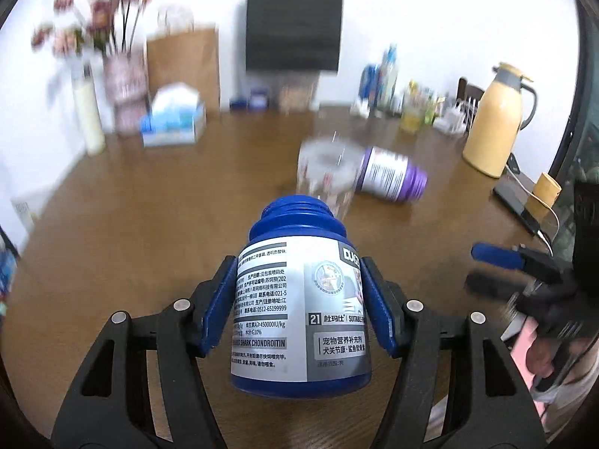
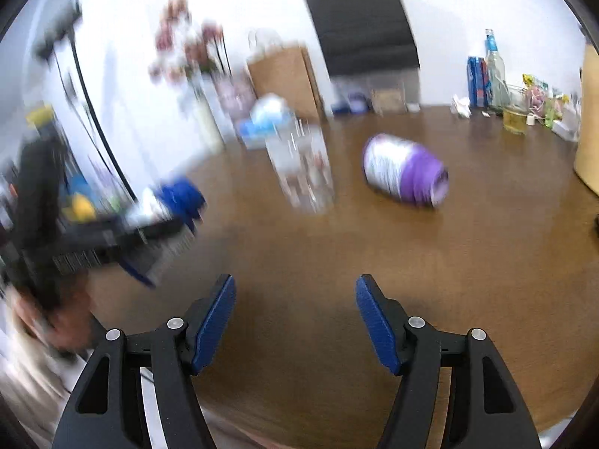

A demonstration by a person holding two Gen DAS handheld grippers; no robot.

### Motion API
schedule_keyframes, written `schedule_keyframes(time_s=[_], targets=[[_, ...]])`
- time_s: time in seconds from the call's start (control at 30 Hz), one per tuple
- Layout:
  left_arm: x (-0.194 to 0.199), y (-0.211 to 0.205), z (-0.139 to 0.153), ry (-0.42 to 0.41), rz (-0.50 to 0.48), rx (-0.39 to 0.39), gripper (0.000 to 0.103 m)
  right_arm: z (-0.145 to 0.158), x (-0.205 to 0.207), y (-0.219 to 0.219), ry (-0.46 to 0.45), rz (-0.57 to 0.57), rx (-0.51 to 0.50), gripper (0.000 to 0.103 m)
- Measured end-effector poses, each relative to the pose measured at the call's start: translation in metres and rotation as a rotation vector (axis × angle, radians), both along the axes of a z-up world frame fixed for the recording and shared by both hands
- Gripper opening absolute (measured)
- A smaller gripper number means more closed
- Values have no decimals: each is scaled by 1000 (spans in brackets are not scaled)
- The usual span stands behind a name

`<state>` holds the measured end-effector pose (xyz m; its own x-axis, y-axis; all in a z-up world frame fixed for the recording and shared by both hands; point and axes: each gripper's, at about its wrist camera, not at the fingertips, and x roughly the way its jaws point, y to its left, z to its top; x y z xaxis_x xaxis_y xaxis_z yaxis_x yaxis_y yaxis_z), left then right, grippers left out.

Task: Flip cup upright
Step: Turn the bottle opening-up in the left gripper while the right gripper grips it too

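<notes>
My left gripper (image 1: 299, 299) is shut on a blue bottle (image 1: 299, 310) with a white and grey label, held above the brown table with its open threaded neck pointing away. A clear glass cup (image 1: 325, 176) stands on the table just beyond it, blurred; it also shows in the right wrist view (image 2: 303, 168). A purple bottle (image 1: 393, 174) lies on its side right of the cup, as the right wrist view (image 2: 408, 172) also shows. My right gripper (image 2: 295, 307) is open and empty above the table; it shows at the right edge of the left wrist view (image 1: 498, 262).
The table's back edge (image 1: 262, 112) holds a flower vase (image 1: 123, 89), a tissue box (image 1: 174, 119), a brown paper bag (image 1: 183, 63), a black bag (image 1: 295, 18), bottles and snacks (image 1: 411, 101). A yellow thermos (image 1: 494, 119) and a phone (image 1: 516, 202) sit at the right.
</notes>
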<state>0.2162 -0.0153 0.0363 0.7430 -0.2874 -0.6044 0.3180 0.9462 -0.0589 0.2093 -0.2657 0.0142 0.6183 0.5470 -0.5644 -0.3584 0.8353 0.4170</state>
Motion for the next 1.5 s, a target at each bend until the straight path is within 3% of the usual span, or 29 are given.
schedule_keyframes(time_s=[0.1, 0.23, 0.27, 0.3, 0.33, 0.37, 0.5, 0.67, 0.77, 0.87, 0.93, 0.97, 1.13, 1.27, 1.37, 1.43, 1.5], targets=[[-14, -8, 25, -118, -63, -31, 60, 30, 24, -18, -6, 72, 248, 85], [-33, -21, 40, -227, -179, -18, 60, 48, 68, -15, 115, 261, 568, 85], [-34, -26, 45, -233, -210, -26, 60, 47, 75, -12, 151, 280, 599, 85], [-39, -25, 43, -241, -226, -29, 60, 45, 82, -6, 201, 298, 644, 76], [-41, -28, 45, -267, -212, -14, 60, 45, 86, -2, 222, 324, 690, 54], [-39, -30, 46, -272, -198, 12, 60, 45, 87, 1, 224, 306, 673, 54], [-31, -23, 45, -266, -206, -1, 60, 45, 89, 10, 230, 314, 678, 53], [-22, -13, 38, -240, -206, -25, 60, 56, 88, 16, 176, 315, 607, 53], [-26, -3, 35, -189, -237, -38, 61, 77, 74, 29, 16, 306, 396, 53], [-11, 8, 22, -161, -297, -53, 60, 98, 40, 58, -282, 331, 91, 53], [-11, 12, 16, -159, -310, -66, 60, 101, 22, 80, -372, 339, -73, 53], [-12, 14, 13, -173, -304, -50, 60, 100, 18, 87, -391, 339, -106, 53], [-15, 16, 7, -193, -274, -12, 60, 92, 28, 92, -352, 358, -72, 53], [-8, 19, 1, -181, -247, 19, 60, 86, 26, 106, -389, 370, -126, 53], [6, 26, -28, -177, -215, 42, 60, 71, 30, 124, -385, 402, -172, 47], [14, 29, -47, -119, -193, 35, 60, 38, 42, 140, -307, 424, -204, 46], [20, 31, -68, -28, -176, 23, 60, 25, 45, 142, -270, 432, -204, 46]])
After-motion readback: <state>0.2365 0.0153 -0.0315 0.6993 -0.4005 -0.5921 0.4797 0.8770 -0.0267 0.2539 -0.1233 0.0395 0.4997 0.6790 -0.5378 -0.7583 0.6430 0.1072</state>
